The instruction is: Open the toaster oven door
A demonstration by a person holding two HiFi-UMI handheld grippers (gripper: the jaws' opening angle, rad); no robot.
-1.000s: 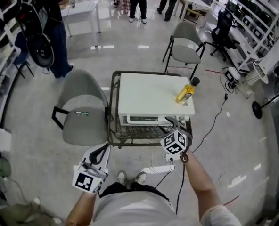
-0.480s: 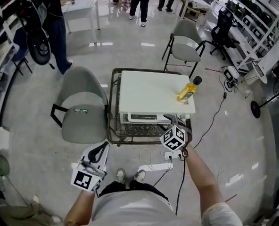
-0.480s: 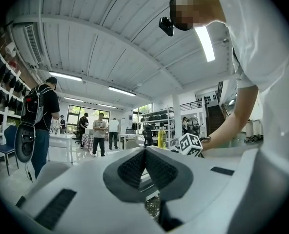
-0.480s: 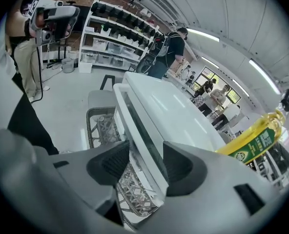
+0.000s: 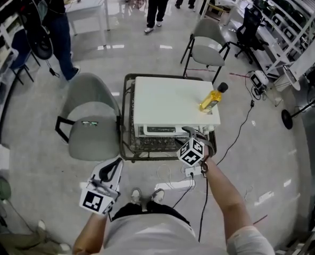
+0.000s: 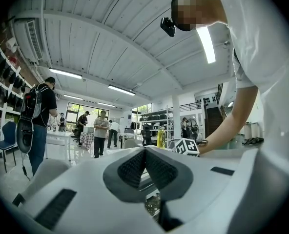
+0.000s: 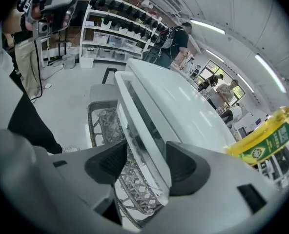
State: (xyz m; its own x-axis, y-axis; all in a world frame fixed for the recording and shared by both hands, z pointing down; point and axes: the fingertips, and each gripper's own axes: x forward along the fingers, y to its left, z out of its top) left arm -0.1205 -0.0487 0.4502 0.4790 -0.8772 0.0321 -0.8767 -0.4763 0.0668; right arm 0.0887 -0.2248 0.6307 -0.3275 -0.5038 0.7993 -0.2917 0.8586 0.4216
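Right tongs (image 7: 145,165) just widened, now spread astride the toaster oven door (image 7: 140,115) edge (rigid, probably slick). I'd pinch there. Left tongs (image 6: 144,152) pressed together.

Glossy pale floor (image 5: 35,206), catching the ceiling lights. A grey chair (image 5: 91,124) sits on the left, and a second grey chair (image 5: 209,47) is further back. A black office chair (image 5: 251,28) stands by the shelving racks (image 5: 288,20) on the right. White table (image 5: 88,7) far left, with people (image 5: 158,1) standing beyond. Overhead there's a ribbed white ceiling (image 6: 100,38) with strip lights (image 6: 66,73), and windows (image 6: 73,112) at the far end.
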